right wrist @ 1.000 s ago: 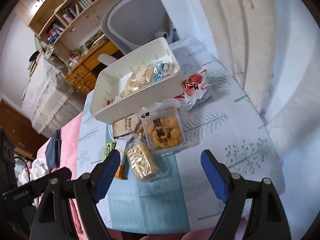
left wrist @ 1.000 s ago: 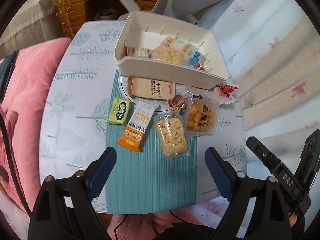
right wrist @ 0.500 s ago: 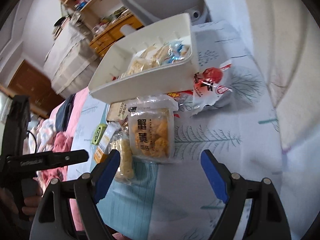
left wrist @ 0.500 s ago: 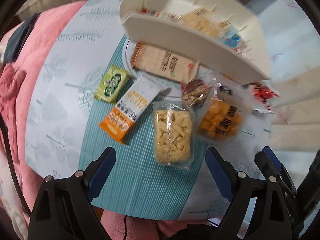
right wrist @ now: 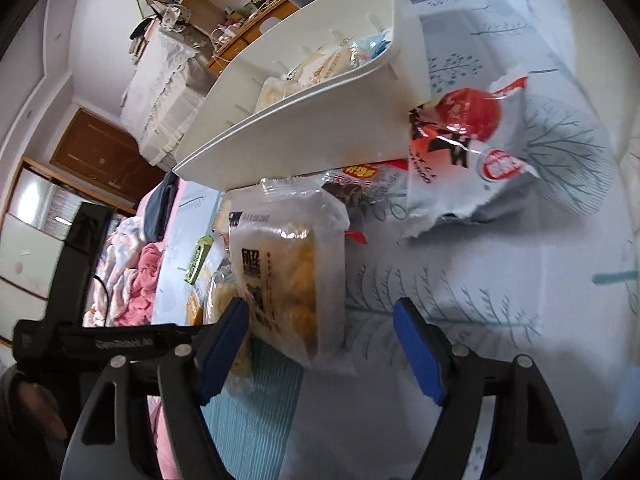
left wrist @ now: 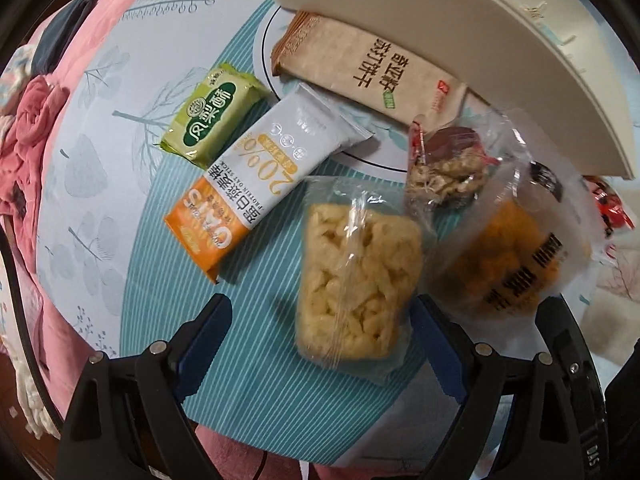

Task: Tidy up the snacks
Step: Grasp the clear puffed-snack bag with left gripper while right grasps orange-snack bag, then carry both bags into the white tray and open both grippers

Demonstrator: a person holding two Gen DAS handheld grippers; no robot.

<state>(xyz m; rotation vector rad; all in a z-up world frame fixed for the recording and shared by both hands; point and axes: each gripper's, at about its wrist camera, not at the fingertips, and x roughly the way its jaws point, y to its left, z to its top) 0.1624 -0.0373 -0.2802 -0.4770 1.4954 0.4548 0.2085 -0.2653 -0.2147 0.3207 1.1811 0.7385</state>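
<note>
Snack packs lie on a table in front of a white bin (left wrist: 460, 36). My left gripper (left wrist: 320, 336) is open, low over the clear pack of pale puffs (left wrist: 356, 276), whose near end lies between the jaws. Beside it lie an orange oat bar (left wrist: 256, 184), a green cake pack (left wrist: 212, 116), a brown cracker pack (left wrist: 372, 68), a nut cluster pack (left wrist: 444, 168) and an orange-snack bag (left wrist: 508, 256). My right gripper (right wrist: 320, 344) is open, with the orange-snack bag (right wrist: 292, 272) reaching between its jaws. The bin (right wrist: 320, 120) holds several packs.
A red-and-white crumpled bag (right wrist: 472, 152) lies right of the bin. A teal striped mat (left wrist: 240, 340) covers the table's near part. Pink bedding (left wrist: 28, 152) lies left of the table. The left gripper's body (right wrist: 80, 320) shows at the right view's left edge.
Both grippers have moved down and forward towards the snacks. The puff pack now lies between the left jaws and the orange-snack bag between the right jaws. Both stay open.
</note>
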